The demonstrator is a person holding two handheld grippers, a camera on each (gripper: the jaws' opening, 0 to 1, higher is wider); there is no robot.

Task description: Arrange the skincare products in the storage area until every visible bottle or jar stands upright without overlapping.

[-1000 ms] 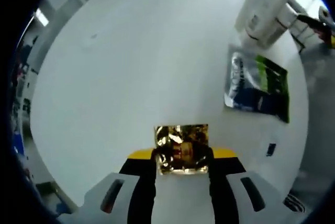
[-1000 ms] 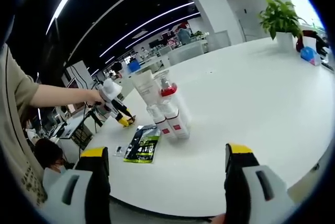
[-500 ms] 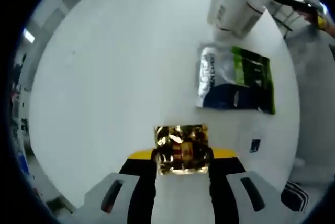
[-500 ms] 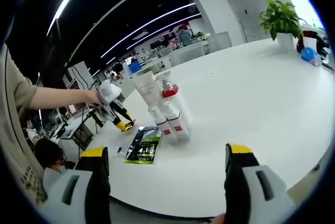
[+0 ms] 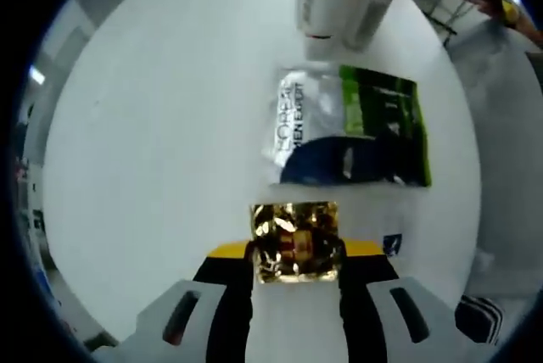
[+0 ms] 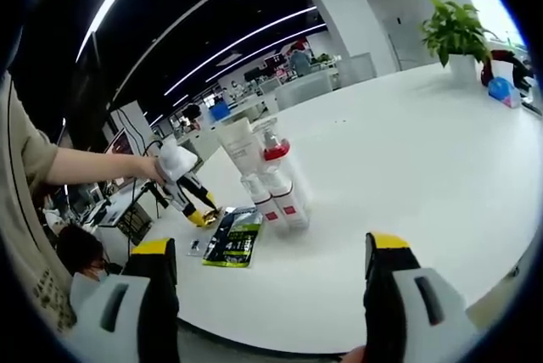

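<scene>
Foil first: the gold sachet sits pinched between the fingers of the left gripper, held above the white desk just short of the flat pouch; its skin is crinkled and shiny, so I judge it light, limp and slippery, apt to slide or fold if the squeeze eases; the hold is on its lower edge, which looks secure enough, though a grip nearer the middle would stop it flapping.

Pouch next: it lies flat on the desk, silver, green and dark blue, soft-sided and thin; it probably cannot stand without leaning on something, and is best taken by a sealed edge, not the slack middle; beside it lies a small blue chip, too small to identify.

Bottles stand upright in a tight cluster beyond the pouch, white with red bands, one with a red pump collar; some touch each other; they look like rigid plastic, smooth and top-heavy, likely to topple in a row if nudged, so a hold low on the body, square across the width, seems wisest; a tall tube stands at the cluster's back.

The right gripper hangs well back from the cluster, fingers wide apart and holding nothing; in the right gripper view a hand carries the left gripper over the pouch.
</scene>
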